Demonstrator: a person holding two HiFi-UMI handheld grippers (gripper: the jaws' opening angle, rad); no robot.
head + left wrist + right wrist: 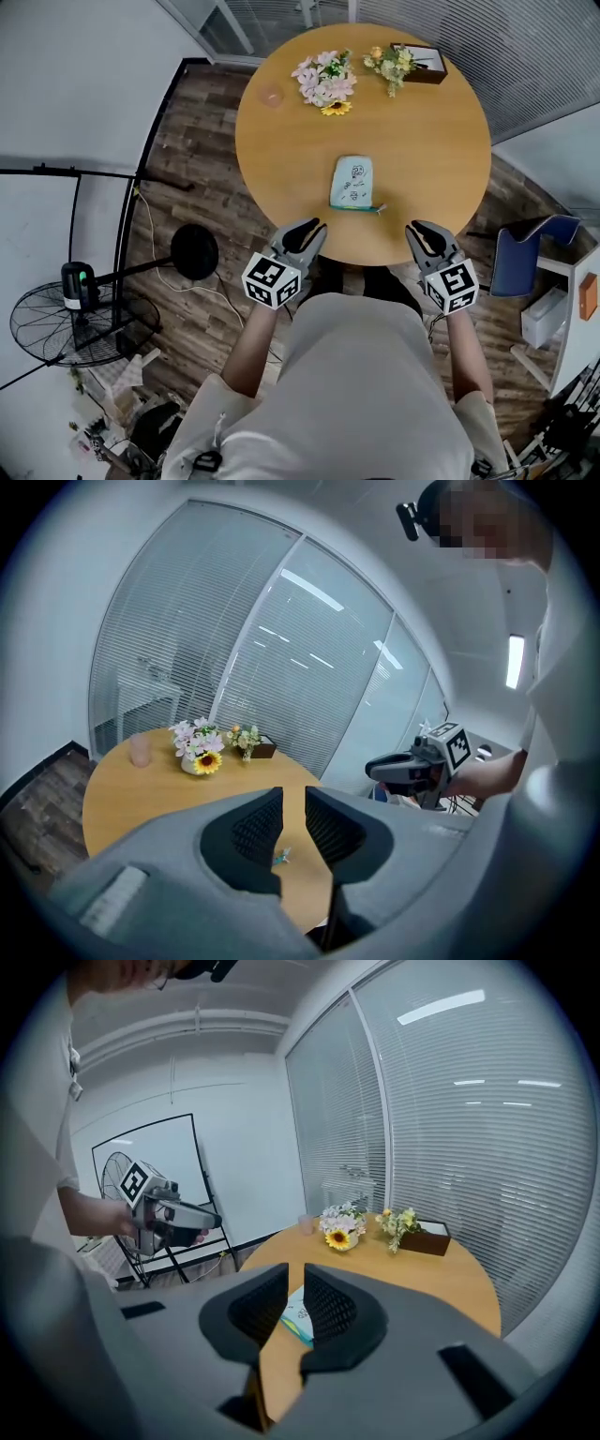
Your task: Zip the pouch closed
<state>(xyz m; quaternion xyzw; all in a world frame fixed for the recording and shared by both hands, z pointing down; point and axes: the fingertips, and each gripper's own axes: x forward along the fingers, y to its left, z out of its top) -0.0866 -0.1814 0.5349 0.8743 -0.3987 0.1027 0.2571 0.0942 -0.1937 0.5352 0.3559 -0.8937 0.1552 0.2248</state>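
Observation:
A pale teal pouch [352, 182] with printed doodles lies flat near the front of the round wooden table [441, 141]. Its zipper pull [380, 208] sticks out at the near right corner. My left gripper [317, 226] hovers at the table's front edge, just left of the pouch. The right gripper [417, 228] hovers at the edge to the pouch's right. Neither touches the pouch. In the left gripper view the jaws of the left gripper [293, 794] stand a narrow gap apart, empty, with the zipper pull [282, 857] below them. The right gripper [296, 1274] looks the same, with the pouch [298, 1316] beyond its jaws.
At the table's far side stand a vase of flowers [326, 82], a small bouquet by a brown box [417, 64] and a pink cup [272, 95]. A floor fan [70, 319] stands left of the table, and a blue chair [525, 253] to the right.

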